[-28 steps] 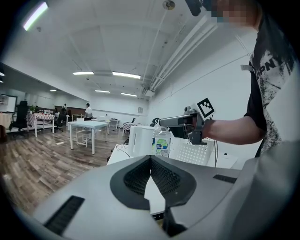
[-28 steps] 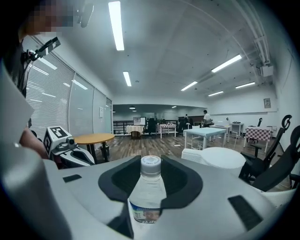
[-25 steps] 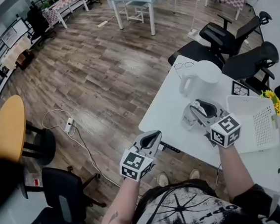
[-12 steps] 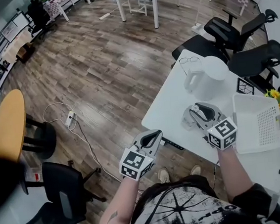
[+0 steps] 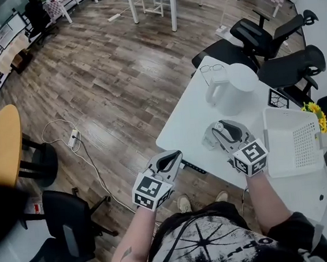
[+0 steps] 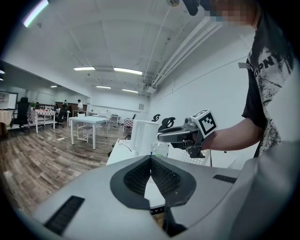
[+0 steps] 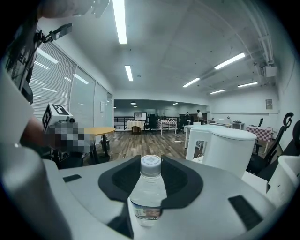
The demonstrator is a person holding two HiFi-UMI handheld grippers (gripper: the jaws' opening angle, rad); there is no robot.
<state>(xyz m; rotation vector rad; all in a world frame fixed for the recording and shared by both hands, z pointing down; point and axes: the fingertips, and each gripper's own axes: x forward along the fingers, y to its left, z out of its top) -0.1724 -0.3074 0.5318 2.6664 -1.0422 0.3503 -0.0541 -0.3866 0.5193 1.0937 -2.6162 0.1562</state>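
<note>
Clear plastic water bottle (image 7: 147, 192) with a white cap and a paper label stands upright between the jaws of the right claw (image 5: 221, 130), which pinches it at the body just below the neck, above the near part of the white rectangular table (image 5: 186, 125). Ahead of this claw and a little to its right stands a white lidded plastic jug (image 5: 231, 88), and a white perforated plastic basket (image 5: 292, 143) lies just to its right. Left claw (image 5: 175, 155) is pressed together on nothing, well to the left of the right one, off the table's edge above the wooden plank floor (image 5: 105, 75).
</note>
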